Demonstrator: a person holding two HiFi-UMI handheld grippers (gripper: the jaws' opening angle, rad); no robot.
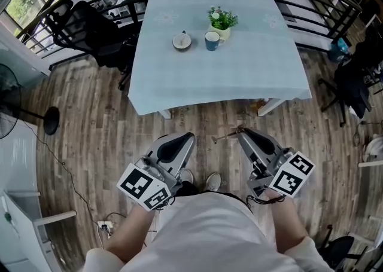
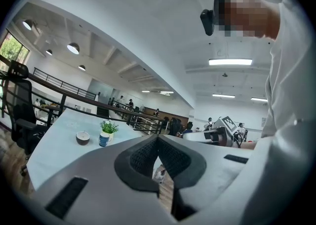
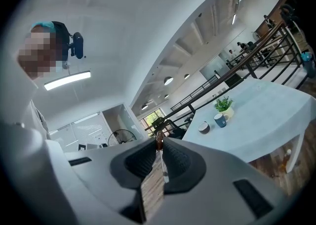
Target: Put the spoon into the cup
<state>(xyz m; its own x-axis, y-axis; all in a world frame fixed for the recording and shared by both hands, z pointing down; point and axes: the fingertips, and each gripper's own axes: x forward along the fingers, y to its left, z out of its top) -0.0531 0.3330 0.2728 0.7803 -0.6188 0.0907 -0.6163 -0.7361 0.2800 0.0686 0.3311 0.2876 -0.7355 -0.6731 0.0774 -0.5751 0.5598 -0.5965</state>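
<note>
My right gripper (image 1: 241, 133) is closed on the spoon (image 1: 224, 137). It pinches the spoon by one end, and the rest pokes out sideways over the wood floor (image 1: 90, 121). The spoon looks thin, hard and light (slippery too, I think), so it may turn in the pinch. I would hold it tight and go slowly. My left gripper (image 1: 190, 137) is closed with nothing in it. The blue cup (image 1: 212, 40) stands well away on the table (image 1: 179, 85), just beside a little potted plant (image 1: 222, 20). A small bowl (image 1: 182, 40) is near its other side. Those two crowd the cup. A black office chair (image 1: 90, 31) sits by the table's left edge.
</note>
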